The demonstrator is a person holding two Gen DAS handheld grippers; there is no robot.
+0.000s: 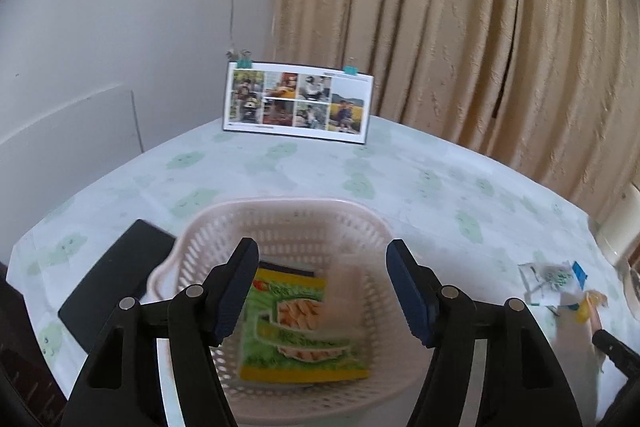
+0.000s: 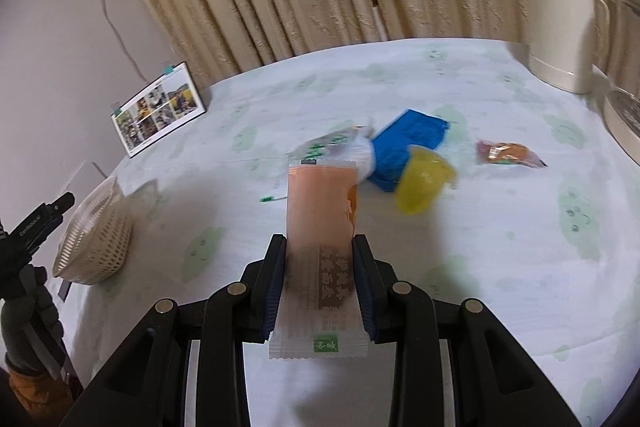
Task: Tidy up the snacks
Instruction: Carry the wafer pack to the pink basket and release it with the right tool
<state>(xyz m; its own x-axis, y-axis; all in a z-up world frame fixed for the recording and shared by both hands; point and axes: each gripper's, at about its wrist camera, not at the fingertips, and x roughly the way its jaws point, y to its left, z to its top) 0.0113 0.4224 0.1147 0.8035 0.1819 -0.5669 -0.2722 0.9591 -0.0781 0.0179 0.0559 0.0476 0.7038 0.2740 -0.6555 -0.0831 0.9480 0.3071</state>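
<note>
Around my right gripper [image 2: 320, 259] the table [image 2: 460, 247], covered in a pale cloth printed with soft green shapes, is scattered with snacks: a flat blue packet [image 2: 412, 143], a yellow jelly cup [image 2: 424, 179] tipped on its side just beside it, a crinkled white-and-green wrapper [image 2: 336, 143] and, well apart to the right, a small orange-and-purple sweet [image 2: 508, 153]. A cream jug [image 2: 564, 19] stands at the far edge before ribbed beige curtains. My right jaws are pressed onto a long, smooth orange snack packet [image 2: 320, 203], held clear of the cloth, with its crimped end sticking out behind the fingers. My left gripper [image 1: 322, 291] hangs spread wide and empty over the pink perforated plastic basket [image 1: 280, 215], where a glossy green-and-yellow snack bag [image 1: 296, 331] lies flat. A black slab [image 1: 120, 279] touches the basket's left rim; a clipped photo calendar [image 1: 298, 103] stands beyond
</note>
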